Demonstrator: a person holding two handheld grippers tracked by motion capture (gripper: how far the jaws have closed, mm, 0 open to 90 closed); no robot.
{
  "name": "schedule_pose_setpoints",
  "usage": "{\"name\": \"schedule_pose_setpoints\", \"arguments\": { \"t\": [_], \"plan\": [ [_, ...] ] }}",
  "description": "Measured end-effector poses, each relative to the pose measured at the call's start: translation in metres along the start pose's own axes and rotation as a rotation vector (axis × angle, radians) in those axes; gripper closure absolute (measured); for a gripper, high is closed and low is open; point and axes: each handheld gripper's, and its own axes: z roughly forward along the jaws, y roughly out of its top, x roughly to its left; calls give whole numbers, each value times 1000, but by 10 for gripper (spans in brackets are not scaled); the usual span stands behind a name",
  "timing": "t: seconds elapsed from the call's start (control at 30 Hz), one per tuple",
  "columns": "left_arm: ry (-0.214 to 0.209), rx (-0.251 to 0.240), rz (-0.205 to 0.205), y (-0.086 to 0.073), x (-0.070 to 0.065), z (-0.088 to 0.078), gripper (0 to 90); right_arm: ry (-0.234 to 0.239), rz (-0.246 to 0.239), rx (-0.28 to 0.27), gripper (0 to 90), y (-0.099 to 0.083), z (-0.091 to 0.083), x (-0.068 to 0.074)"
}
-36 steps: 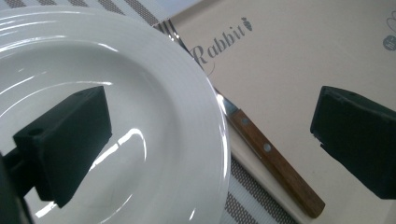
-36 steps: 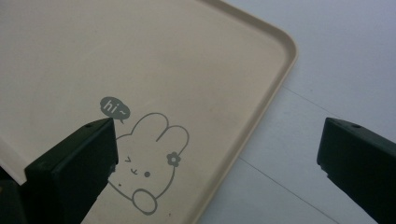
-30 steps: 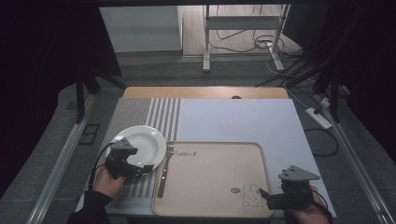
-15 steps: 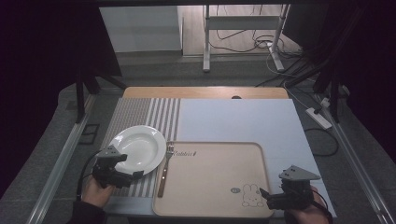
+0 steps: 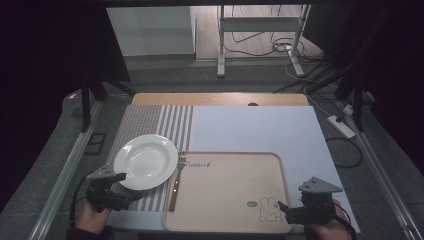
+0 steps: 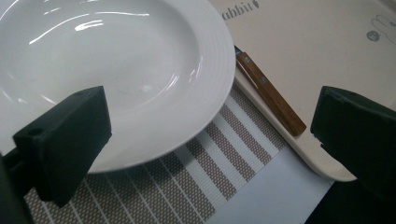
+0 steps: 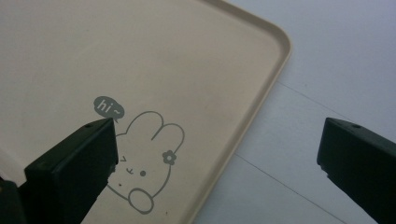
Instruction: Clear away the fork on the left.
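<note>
Facing your wide-jawed left gripper (image 5: 131,196): round white glazed ceramic plate (image 5: 145,161), rigid, slippery, breakable; grip its near rim; right gripper (image 5: 284,210) likewise wide.

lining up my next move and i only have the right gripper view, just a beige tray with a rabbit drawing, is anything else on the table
Observer: Yes, a round white ceramic plate sits on a striped grey placemat, left of the beige plastic tray.
Operator: anything between plate and tray
Observer: A fork with a brown wooden handle lies along the tray's left rim.
Operator: where's the left hand-held gripper
Observer: The left hand-held gripper is at the plate's near edge, jaws open, holding nothing.
</note>
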Motion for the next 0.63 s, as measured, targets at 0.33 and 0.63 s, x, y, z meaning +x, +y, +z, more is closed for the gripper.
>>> {"name": "schedule_pose_setpoints", "arguments": {
  "t": [0.33,0.63],
  "plan": [
    [20,-6,8,-12,-4,-10,0,-10,1,1,0,0,0,1],
    [27,-5,-2,-14,-4,-12,0,-12,-4,11,0,-1,0,1]
  ]
}}
